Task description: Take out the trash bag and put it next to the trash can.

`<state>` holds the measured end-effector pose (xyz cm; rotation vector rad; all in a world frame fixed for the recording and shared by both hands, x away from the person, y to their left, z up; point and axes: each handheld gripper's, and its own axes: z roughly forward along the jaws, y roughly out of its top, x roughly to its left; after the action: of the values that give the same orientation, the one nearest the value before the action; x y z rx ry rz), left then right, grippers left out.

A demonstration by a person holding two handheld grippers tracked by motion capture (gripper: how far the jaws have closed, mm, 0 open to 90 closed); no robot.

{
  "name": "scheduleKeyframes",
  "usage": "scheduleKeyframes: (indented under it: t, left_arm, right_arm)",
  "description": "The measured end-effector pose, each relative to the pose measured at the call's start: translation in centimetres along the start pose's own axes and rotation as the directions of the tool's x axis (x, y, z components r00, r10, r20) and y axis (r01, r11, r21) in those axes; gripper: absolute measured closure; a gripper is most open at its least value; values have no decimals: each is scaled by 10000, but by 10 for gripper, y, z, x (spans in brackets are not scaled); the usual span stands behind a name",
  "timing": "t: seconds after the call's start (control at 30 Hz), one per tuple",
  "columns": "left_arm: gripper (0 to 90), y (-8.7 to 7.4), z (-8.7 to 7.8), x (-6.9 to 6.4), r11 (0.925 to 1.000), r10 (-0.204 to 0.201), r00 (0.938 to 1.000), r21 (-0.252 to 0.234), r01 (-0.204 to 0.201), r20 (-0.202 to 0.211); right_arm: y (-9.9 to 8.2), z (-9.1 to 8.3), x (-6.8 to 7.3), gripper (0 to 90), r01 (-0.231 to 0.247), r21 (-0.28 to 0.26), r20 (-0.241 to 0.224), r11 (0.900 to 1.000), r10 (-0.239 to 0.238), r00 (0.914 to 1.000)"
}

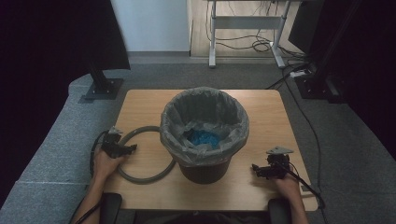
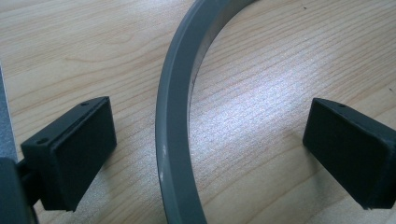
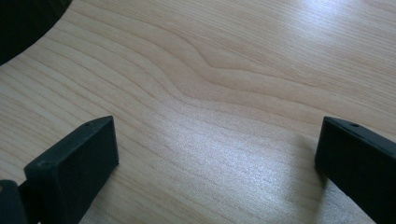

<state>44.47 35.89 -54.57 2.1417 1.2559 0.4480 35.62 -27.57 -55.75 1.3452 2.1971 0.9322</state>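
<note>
A black waste bin [image 1: 205,170] with a grey liner [image 1: 170,133] stands in the middle of the wooden table [image 1: 271,116]; something blue [image 1: 204,138] lies inside it. A grey ring [image 1: 144,177] lies flat on the table at the bin's left, its right side hidden by the bin. My left gripper [image 1: 132,148] sits over the ring's left arc. In the left gripper view the ring [image 2: 175,116] runs between the wide-open jaws of the gripper [image 2: 210,149], and neither pad touches it. My right gripper [image 1: 255,169] rests at the bin's right front, open [image 3: 215,163] over bare wood.
The bin's dark base [image 3: 18,23] shows at the top left of the right gripper view. Grey carpet surrounds the table. Black stands [image 1: 100,86] and a white desk frame [image 1: 212,42] with loose cables [image 1: 299,102] lie beyond the far edge. Chair armrests [image 1: 279,210] flank the near edge.
</note>
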Motion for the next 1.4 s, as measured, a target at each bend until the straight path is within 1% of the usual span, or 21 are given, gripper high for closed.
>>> scheduleKeyframes:
  t: [0.2, 0.37, 0.43, 0.53, 0.6, 0.67, 0.77, 0.83, 0.9, 1.03, 1.07, 1.13, 1.2, 1.23, 1.33, 1.4]
  left_arm:
    - [20, 1, 0, 0, 10000, -3, 10000, 59, 3, 13]
    - [64, 3, -2, 2, 9998, -83, 10000, 183, 83, -35]
    - [70, 3, -3, 3, 9996, -159, 9999, 226, 158, 21]
    - [72, 3, -6, 4, 9993, -243, 9996, 286, 239, 126]
    - [72, 4, -8, 4, 9995, -159, 9998, 264, 156, 116]
    - [72, 5, -11, 3, 9998, -56, 10000, 178, 55, 49]
    - [72, 8, -17, 3, 10000, -31, 10000, 52, 30, 55]
    - [72, 9, -19, 1, 10000, 38, 9999, 60, -39, 153]
    - [73, 11, -22, 0, 10000, 85, 9996, -24, -84, 266]
    - [66, 15, -28, -4, 9998, 169, 9988, -101, -164, 463]
    - [67, 16, -30, -6, 9997, 230, 9986, -127, -224, 475]
    - [59, 18, -33, -9, 9994, 323, 9971, -179, -312, 684]
    - [37, 19, -35, -11, 9992, 389, 9958, -120, -380, 834]
    - [21, 19, -36, -12, 9991, 425, 9947, -66, -421, 932]
    - [24, 20, -39, -16, 9987, 514, 9934, 10, -518, 1030]
    - [25, 22, -42, -17, 9986, 521, 9919, 9, -525, 1157]
  right_arm:
    - [0, 0, 0, 0, 22, 3, -20, 10000, -22, 10000]
    - [0, -1, -2, 0, 254, 44, -167, 9997, -253, 9995]
    - [0, -1, -2, 0, 313, 87, -160, 9995, -312, 9994]
    - [3, -4, -1, 0, 508, 106, -9, 9987, -508, 9987]
    - [4, -5, -2, 0, 592, 28, 51, 9982, -593, 9982]
    - [5, -7, -3, 0, 484, 47, -53, 9988, -484, 9988]
    - [7, -9, -4, 0, 439, 52, -119, 9990, -438, 9990]
    - [7, -12, -3, 0, 528, 91, -169, 9986, -527, 9985]
    - [7, -15, -3, 0, 421, 72, -287, 9991, -418, 9987]
    - [9, -20, -2, 0, 448, 216, -473, 9988, -438, 9979]
    - [11, -21, -2, 0, 426, 255, -583, 9988, -410, 9975]
    - [14, -25, 0, 0, 409, 249, -764, 9989, -389, 9963]
    - [17, -28, 2, 0, 478, 295, -961, 9984, -448, 9944]
    - [18, -30, 3, 0, 468, 221, -973, 9987, -445, 9943]
    - [23, -35, 6, 0, 475, 243, -1258, 9986, -441, 9911]
    - [26, -38, 7, 0, 584, 243, -1265, 9980, -549, 9904]
